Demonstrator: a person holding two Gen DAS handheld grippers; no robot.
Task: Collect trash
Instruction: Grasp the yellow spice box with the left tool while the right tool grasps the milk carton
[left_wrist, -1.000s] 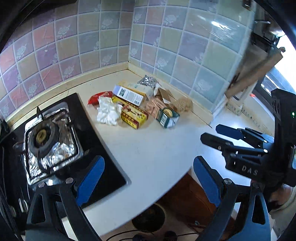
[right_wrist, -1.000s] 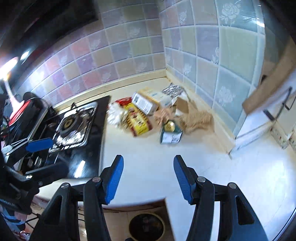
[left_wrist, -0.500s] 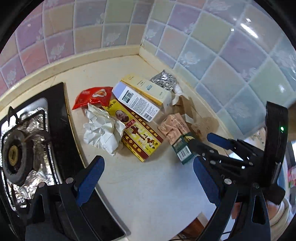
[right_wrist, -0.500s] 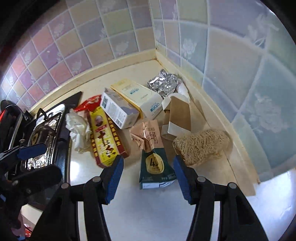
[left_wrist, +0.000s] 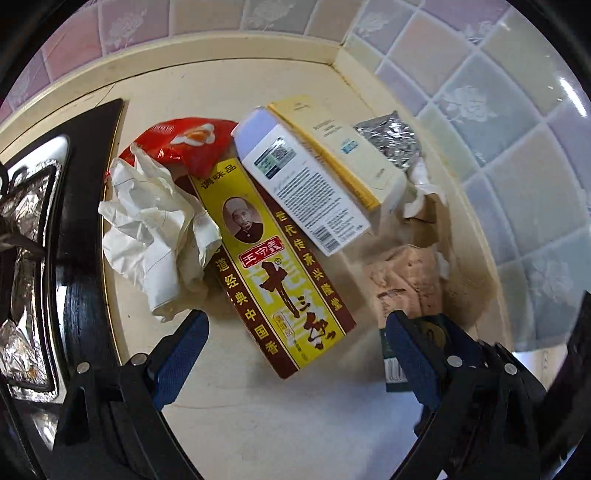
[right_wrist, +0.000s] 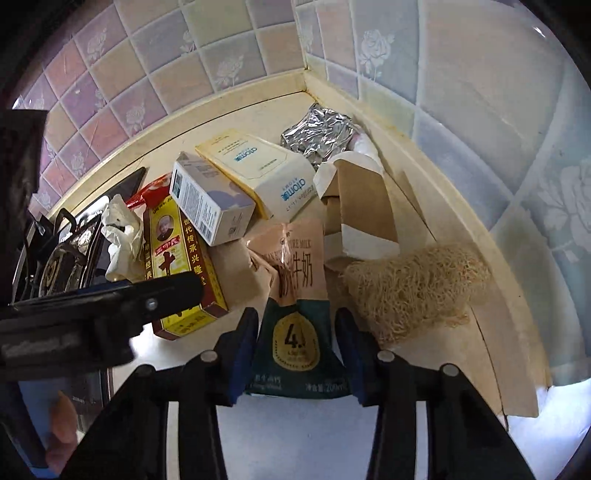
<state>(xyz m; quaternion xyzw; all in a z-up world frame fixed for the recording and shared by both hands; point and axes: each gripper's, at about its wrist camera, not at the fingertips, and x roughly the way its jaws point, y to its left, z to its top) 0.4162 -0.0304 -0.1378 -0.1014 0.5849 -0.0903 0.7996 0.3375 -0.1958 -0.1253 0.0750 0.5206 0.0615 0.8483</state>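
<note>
My right gripper (right_wrist: 295, 350), fingers just narrowing around the flattened green-and-tan milk carton (right_wrist: 297, 325) lying on the cream counter (right_wrist: 295, 435), could skid it into the straw-coloured fibre wad (right_wrist: 413, 288), while my left gripper (left_wrist: 295, 354), fingers spread empty, hovers over the yellow-and-maroon seasoning box (left_wrist: 266, 258).

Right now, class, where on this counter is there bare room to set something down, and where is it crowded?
Bare: the cream counter strip in front of the long yellow-and-maroon seasoning box, and the back corner behind the crumpled silver foil. Crowded: everything from the crumpled white paper to the tan fibre scrubber.
</note>
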